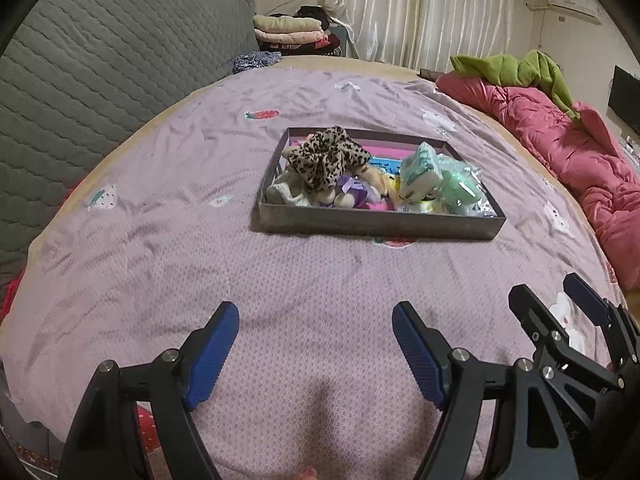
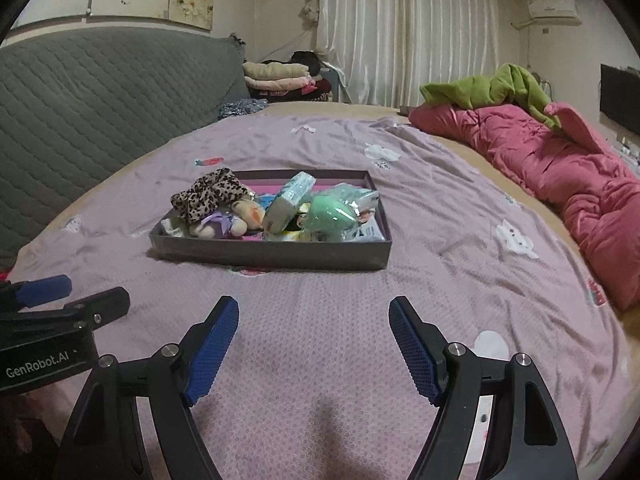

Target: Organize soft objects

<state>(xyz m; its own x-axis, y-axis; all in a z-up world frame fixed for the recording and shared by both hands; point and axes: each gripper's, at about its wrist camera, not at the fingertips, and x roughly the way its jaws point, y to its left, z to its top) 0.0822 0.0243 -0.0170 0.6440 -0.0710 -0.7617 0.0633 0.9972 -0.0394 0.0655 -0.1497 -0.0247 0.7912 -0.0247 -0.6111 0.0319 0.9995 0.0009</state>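
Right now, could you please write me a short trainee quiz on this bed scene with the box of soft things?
1. True or false: both hand-held grippers hold something.
2. Where does the leopard-print scrunchie lie? A) in the box B) on the bedspread C) on the pink quilt
3. What colour is the garment on the pink quilt?

Key: 1 false: left hand-held gripper and right hand-held gripper are open, empty. 2 A, box. 3 green.

Leopard scrunchie (image 1: 326, 158), plush toys (image 1: 352, 196), tissue packs (image 1: 420, 172) heaped in grey tray (image 1: 376, 226)
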